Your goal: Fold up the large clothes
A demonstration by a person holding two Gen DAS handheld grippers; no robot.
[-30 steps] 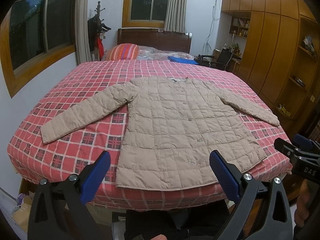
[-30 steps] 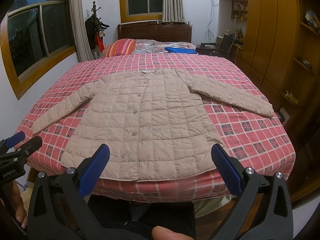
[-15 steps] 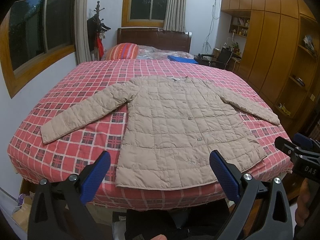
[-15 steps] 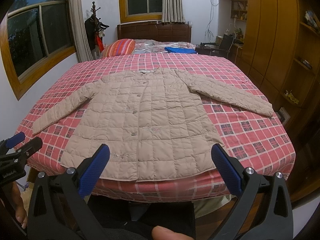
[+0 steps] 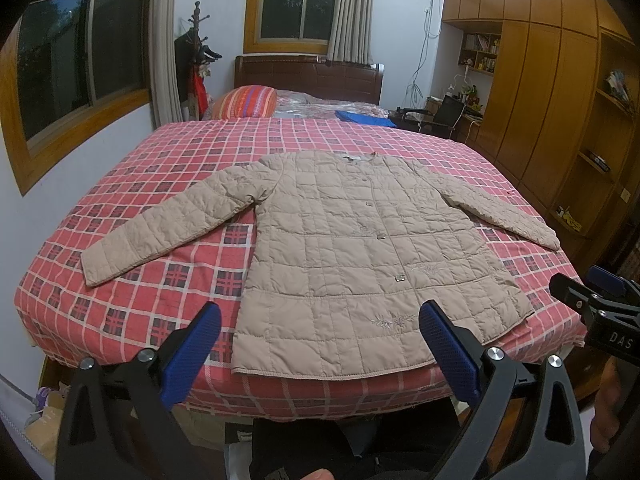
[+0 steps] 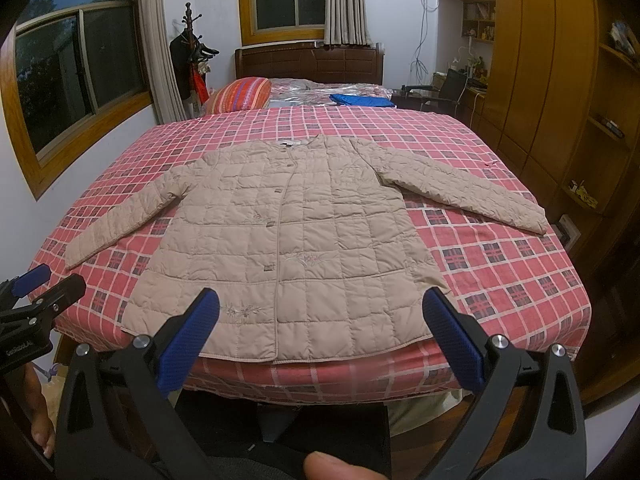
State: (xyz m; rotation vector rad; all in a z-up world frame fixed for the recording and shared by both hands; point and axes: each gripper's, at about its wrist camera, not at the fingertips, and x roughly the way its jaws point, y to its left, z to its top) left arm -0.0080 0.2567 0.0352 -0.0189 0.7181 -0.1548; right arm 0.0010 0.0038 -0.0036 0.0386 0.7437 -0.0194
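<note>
Two grippers, left gripper [image 5: 320, 344] and right gripper [image 6: 320, 340], fingers spread wide, grasping nothing.
Beige quilted jacket [image 5: 360, 256] flat, buttoned, sleeves outstretched on red plaid bedspread [image 5: 160, 280], beyond both.

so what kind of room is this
A home bedroom, most likely: a bed with a wooden headboard and striped pillow, built-in wooden wardrobes, and a coat rack by the window.

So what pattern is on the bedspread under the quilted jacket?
The bedspread is a red plaid with white grid lines and dark checked squares, clearest in the right wrist view.
</note>
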